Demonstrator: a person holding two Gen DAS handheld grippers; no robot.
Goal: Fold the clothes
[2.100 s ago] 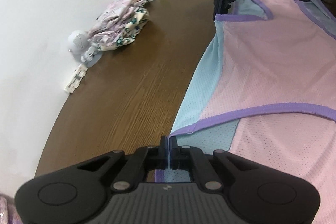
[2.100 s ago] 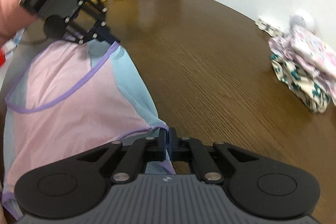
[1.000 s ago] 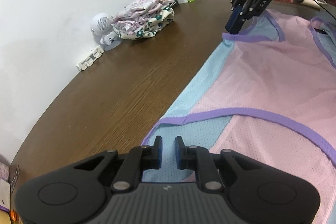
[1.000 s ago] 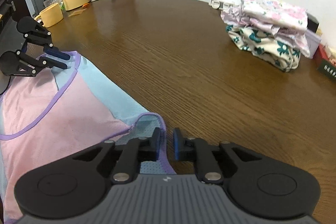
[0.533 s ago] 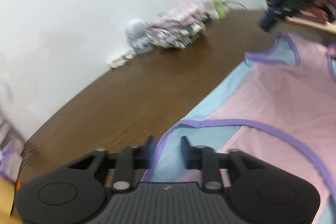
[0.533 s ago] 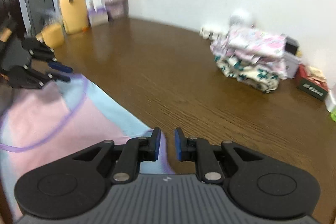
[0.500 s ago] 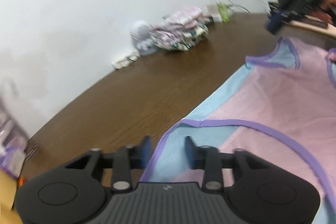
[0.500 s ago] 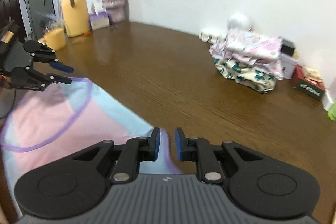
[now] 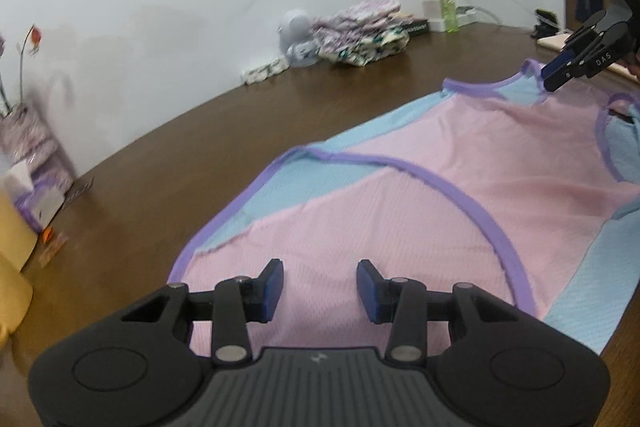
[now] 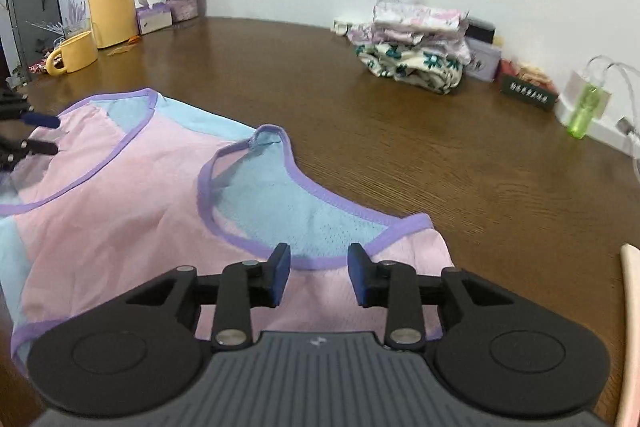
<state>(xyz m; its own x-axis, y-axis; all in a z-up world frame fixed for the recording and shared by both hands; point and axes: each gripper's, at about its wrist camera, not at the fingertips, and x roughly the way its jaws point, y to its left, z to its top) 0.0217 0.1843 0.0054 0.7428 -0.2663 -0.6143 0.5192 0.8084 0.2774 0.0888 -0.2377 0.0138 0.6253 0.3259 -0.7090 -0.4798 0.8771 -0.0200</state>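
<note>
left gripper (image 9: 319, 285) fingers part open, empty, above the pink vest (image 9: 420, 211). right gripper (image 10: 315, 274) fingers opening, empty. vest flat on bench (image 10: 400, 147).

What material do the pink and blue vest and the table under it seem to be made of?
Vest: seems a thin synthetic sports mesh, matte; small holes show in the blue panels, and the edges carry purple binding. Table: dark brown wood or wood veneer with a slight sheen; grain lines run across it, but the look cannot settle which.
</note>
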